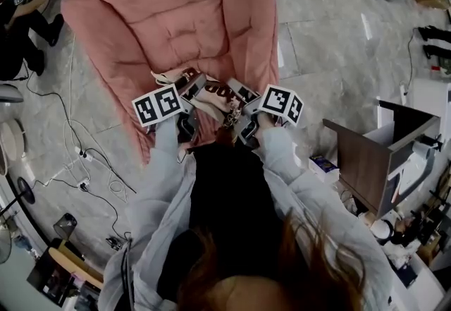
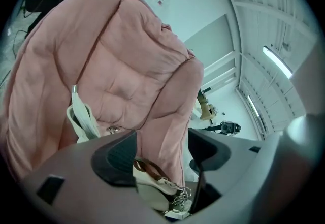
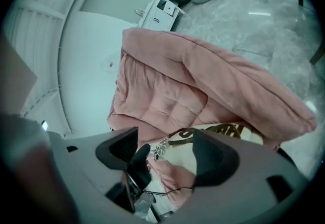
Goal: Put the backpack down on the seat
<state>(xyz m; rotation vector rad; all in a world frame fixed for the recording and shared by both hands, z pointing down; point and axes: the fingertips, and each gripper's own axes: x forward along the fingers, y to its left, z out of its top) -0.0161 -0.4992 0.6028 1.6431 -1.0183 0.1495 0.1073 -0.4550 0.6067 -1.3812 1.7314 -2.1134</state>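
Backpack point(image 1: 211, 98) on seat point(image 1: 183, 13), left gripper point(image 2: 162, 148), right gripper point(image 3: 165, 149) parted

In the head view the seat point(image 1: 183, 13) fills the upper middle of the frame, with its near edge toward the person point(image 1: 232, 232) at the bottom. The backpack point(image 1: 211, 96) lies on that near edge, at the frame's centre. The left gripper point(image 1: 194, 85) is just left of the backpack and the right gripper point(image 1: 241, 101) just right of it, so the backpack is between them. On the floor point(image 1: 331, 41), cables point(image 1: 77, 161) trail left of the seat. A cabinet point(image 1: 366, 154) stands at the right edge, well apart from the seat. In the left gripper view the backpack shows low between the parted jaws, with the seat behind it.
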